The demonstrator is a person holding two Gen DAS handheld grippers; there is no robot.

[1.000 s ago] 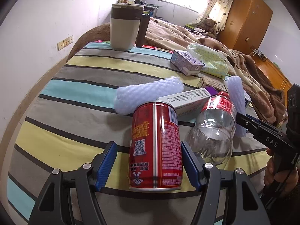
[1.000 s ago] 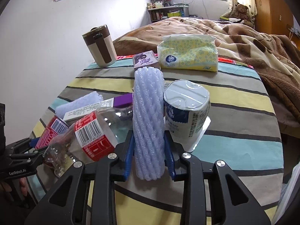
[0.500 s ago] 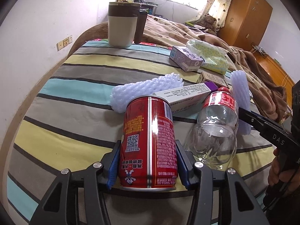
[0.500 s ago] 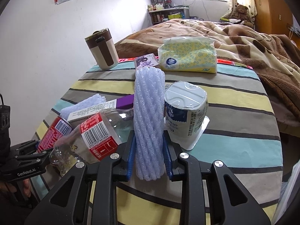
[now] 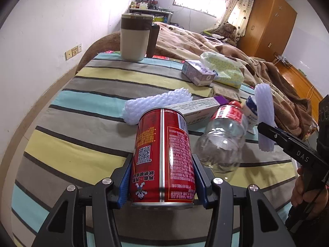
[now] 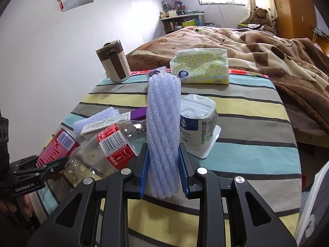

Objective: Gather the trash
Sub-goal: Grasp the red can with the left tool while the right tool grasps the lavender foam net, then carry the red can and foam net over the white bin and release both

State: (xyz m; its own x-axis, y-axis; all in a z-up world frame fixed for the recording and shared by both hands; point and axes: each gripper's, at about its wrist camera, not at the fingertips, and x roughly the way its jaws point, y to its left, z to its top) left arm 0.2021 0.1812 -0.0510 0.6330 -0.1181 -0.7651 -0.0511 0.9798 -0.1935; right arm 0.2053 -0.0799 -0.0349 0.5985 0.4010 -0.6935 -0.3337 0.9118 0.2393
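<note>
Our left gripper (image 5: 162, 182) has its jaws clamped on the red can (image 5: 163, 156). Our right gripper (image 6: 163, 171) has its jaws squeezed tight on the foam net sleeve (image 6: 163, 131), above the striped bench (image 6: 246, 123).

Left of the red can (image 5: 163, 156) the striped cloth (image 5: 82, 94) lies bare. Right of it, a clear bottle (image 5: 223, 142) and long carton (image 5: 197, 109) crowd close.

Red can (image 5: 163, 156), pale-lilac foam sleeve (image 6: 163, 135), yellow-teal-grey striped cloth (image 5: 86, 111).

Both hand-held grippers (image 5: 162, 182) (image 6: 163, 174) clamped (L just closed), tilted down.
</note>
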